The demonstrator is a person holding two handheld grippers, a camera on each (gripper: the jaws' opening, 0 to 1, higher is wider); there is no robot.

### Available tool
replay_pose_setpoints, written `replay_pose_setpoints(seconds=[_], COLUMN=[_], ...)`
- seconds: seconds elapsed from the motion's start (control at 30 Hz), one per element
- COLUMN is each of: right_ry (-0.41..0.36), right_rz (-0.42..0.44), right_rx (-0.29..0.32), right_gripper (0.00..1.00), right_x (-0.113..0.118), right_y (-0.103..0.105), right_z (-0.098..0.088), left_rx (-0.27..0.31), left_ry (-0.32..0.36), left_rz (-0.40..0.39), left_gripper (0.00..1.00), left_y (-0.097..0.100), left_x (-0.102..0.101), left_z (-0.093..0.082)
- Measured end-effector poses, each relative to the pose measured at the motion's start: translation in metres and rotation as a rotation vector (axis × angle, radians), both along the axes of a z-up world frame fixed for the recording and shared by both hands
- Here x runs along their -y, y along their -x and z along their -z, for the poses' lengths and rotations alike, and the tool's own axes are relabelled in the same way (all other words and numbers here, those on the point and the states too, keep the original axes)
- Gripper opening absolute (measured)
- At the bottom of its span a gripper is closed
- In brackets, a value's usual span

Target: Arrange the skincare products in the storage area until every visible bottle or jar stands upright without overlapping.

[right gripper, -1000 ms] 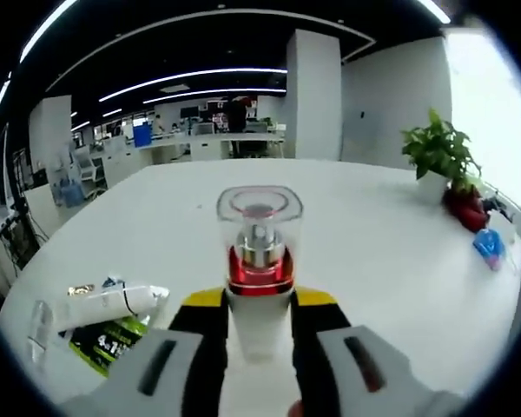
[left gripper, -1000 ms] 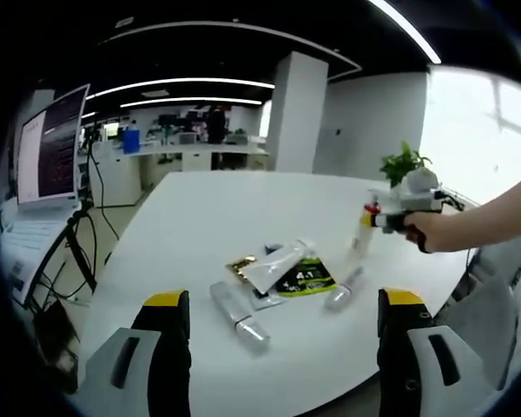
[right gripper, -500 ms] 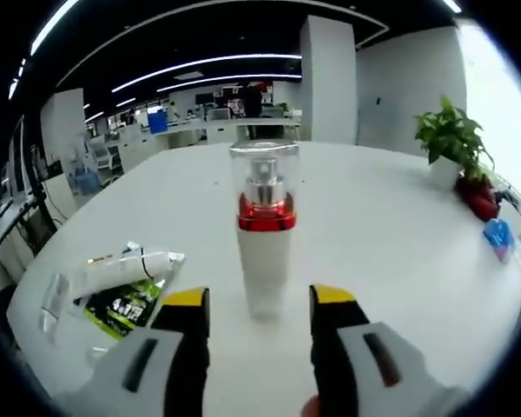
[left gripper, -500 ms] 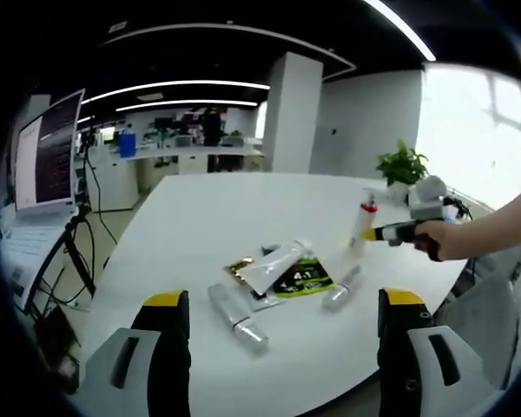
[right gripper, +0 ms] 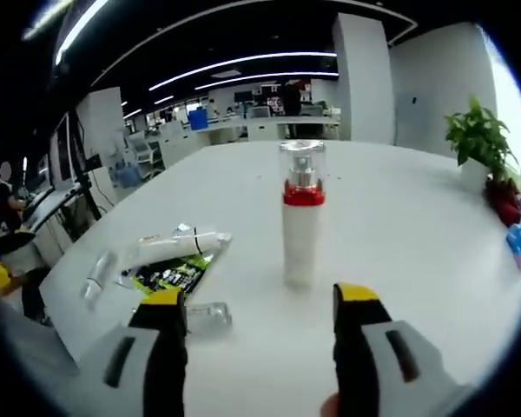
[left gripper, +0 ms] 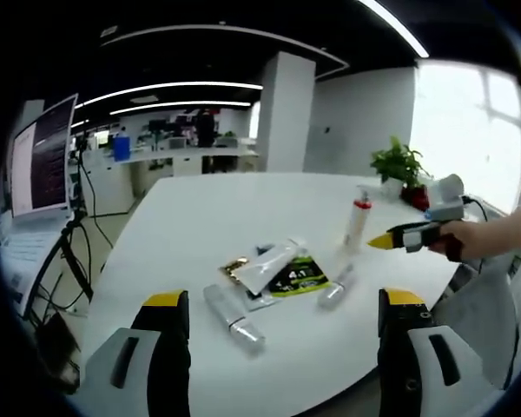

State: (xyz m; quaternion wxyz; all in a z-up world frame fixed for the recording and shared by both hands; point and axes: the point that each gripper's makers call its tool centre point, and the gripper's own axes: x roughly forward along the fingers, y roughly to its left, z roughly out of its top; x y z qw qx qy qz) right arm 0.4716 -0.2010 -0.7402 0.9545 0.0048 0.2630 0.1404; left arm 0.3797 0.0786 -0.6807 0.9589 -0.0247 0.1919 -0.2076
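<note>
A white pump bottle point(left gripper: 356, 222) with a red collar and a clear cap stands upright on the white table point(left gripper: 208, 208), a little ahead of my open right gripper point(left gripper: 384, 240). In the right gripper view the bottle point(right gripper: 301, 228) stands free beyond the gripper point(right gripper: 257, 295), whose jaws are apart and hold nothing. Lying flat are a white tube point(left gripper: 267, 263), a green-and-black sachet point(left gripper: 299, 276), a clear bottle point(left gripper: 233, 319) and a smaller clear bottle point(left gripper: 334, 292). My left gripper point(left gripper: 284, 298) hangs open before the table's near edge, short of the clear bottle.
A laptop point(left gripper: 42, 156) on a stand with hanging cables is left of the table. A potted plant point(right gripper: 478, 139) and a small blue item point(right gripper: 518, 246) sit at the table's far right. A gold sachet point(left gripper: 235, 263) lies beside the tube.
My right gripper opened, let go of the pump bottle and drew back from it. The bottle now stands alone on the table. My left gripper has barely moved.
</note>
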Motion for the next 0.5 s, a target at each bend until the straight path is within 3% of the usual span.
replay_pose_setpoints(seconds=[0.4, 0.5], right_ry=[-0.126, -0.114], right_rz=[-0.168, -0.196], right_rx=[0.009, 0.013], right_gripper=[0.84, 0.86], right_x=[-0.020, -0.022], right_y=[0.051, 0.063], right_z=[-0.029, -0.032], left_rx=[-0.006, -0.010], left_ry=[-0.010, -0.010], left_rz=[0.041, 0.052], left_gripper=[0.88, 0.88], left_y=[0.004, 0.005], left_x=[0.006, 0.008], left_z=[0.003, 0.003])
